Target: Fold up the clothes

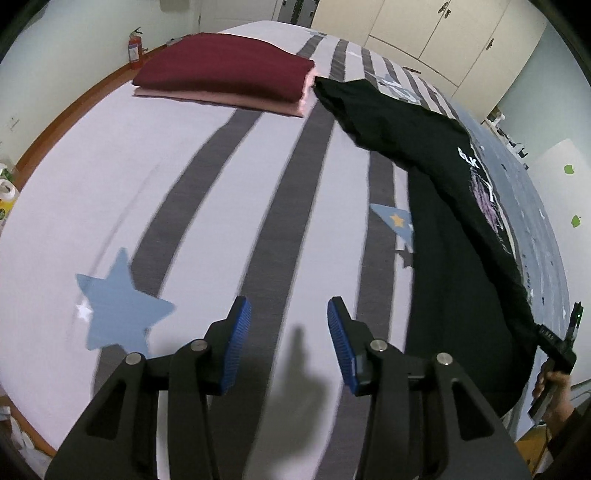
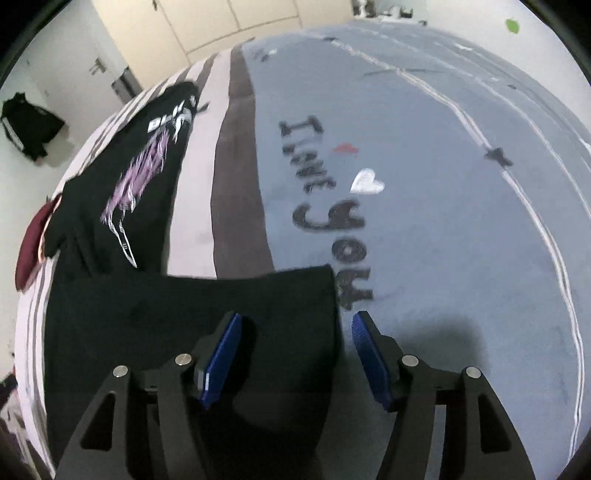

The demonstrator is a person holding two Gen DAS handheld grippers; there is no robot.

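A black T-shirt with a white and purple print lies along the right side of the bed. In the right wrist view its lower part lies flat and its printed part runs away to the upper left. My right gripper is open, straddling the shirt's right edge. One pad hangs over the black cloth, the other over the blue sheet, and neither presses. My left gripper is open over the bare striped sheet, left of the shirt, with nothing between its fingers. A folded maroon garment rests on a folded pink one.
The striped bedsheet carries blue stars. A person's hand grips the other tool at the shirt's near corner. A fire extinguisher stands by the wall, cupboards stand beyond the bed, and a black bag lies on the floor.
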